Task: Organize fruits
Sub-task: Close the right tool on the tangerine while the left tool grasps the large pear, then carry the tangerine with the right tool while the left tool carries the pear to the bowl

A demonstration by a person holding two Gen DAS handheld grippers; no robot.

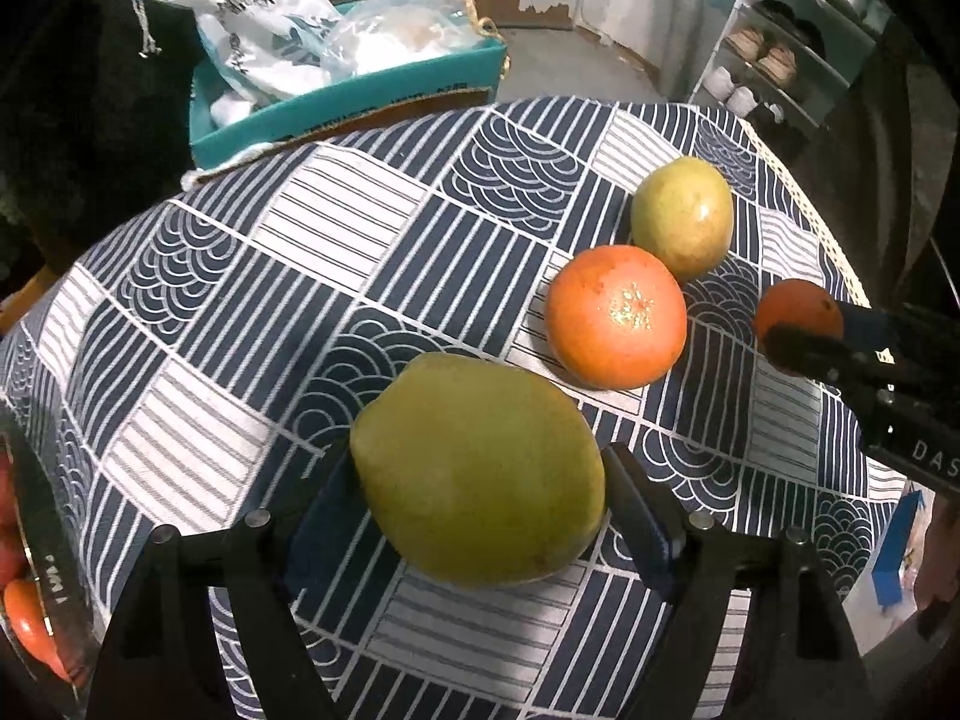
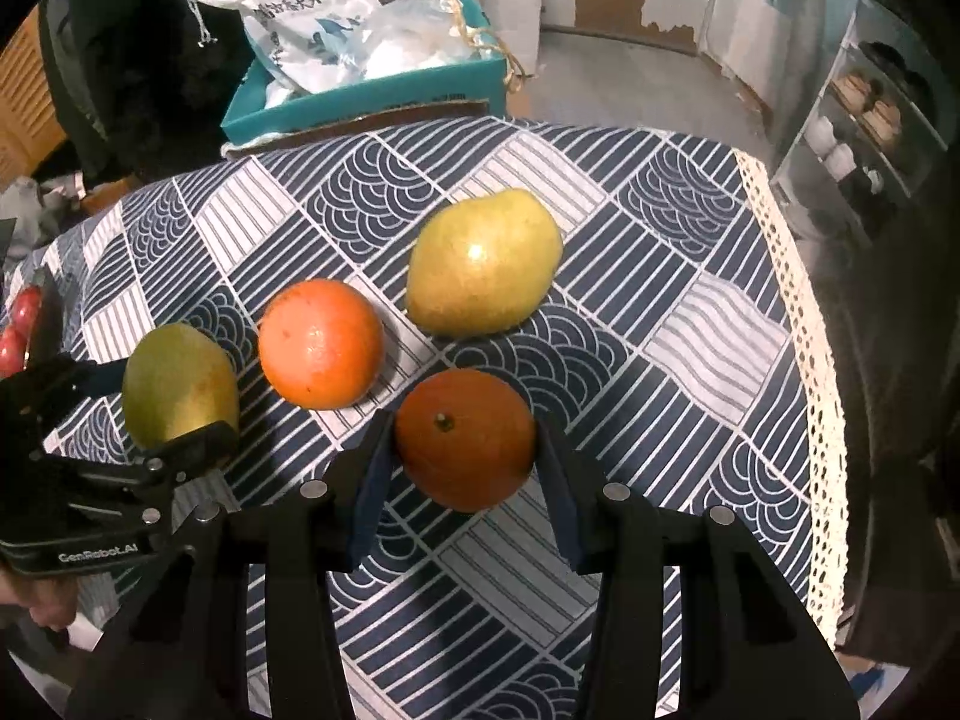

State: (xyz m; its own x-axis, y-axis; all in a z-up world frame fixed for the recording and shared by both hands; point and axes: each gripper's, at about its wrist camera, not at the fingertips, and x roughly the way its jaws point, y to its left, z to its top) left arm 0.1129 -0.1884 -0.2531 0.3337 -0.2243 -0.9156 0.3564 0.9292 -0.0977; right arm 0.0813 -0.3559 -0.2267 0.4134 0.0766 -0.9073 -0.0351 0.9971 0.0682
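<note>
Your table (image 2: pixel 690 330) carries a navy-and-white cloth printed with stripes and arches, its right edge trimmed in cream lace. At the far side a teal cardboard box (image 2: pixel 372 99) holds a white printed sack (image 2: pixel 300 18) and crinkled clear plastic bags (image 2: pixel 420 36); the box's lower walls are hidden by the table edge, and how much more it holds you cannot tell.

Your left gripper (image 1: pixel 480 480) has its two dark pads set against both sides of the large, smooth green-yellow mango (image 1: pixel 477 468), its span wide to fit it. Whether the fruit is raised off the cloth is unclear.

Behind it lies a second yellow-green mango (image 2: pixel 483 264), resting on the cloth beside the big glossy red-orange round fruit (image 2: pixel 321 342).

Your right gripper (image 2: pixel 465 462) brackets the small dimpled orange (image 2: pixel 465 447), stem nub up, a pad touching each flank.

At the left rim of the left wrist view, red fruits (image 1: pixel 27 624) sit partly cut off behind a dark-edged clear wall (image 1: pixel 42 546); the vessel's shape is hard to make out.
</note>
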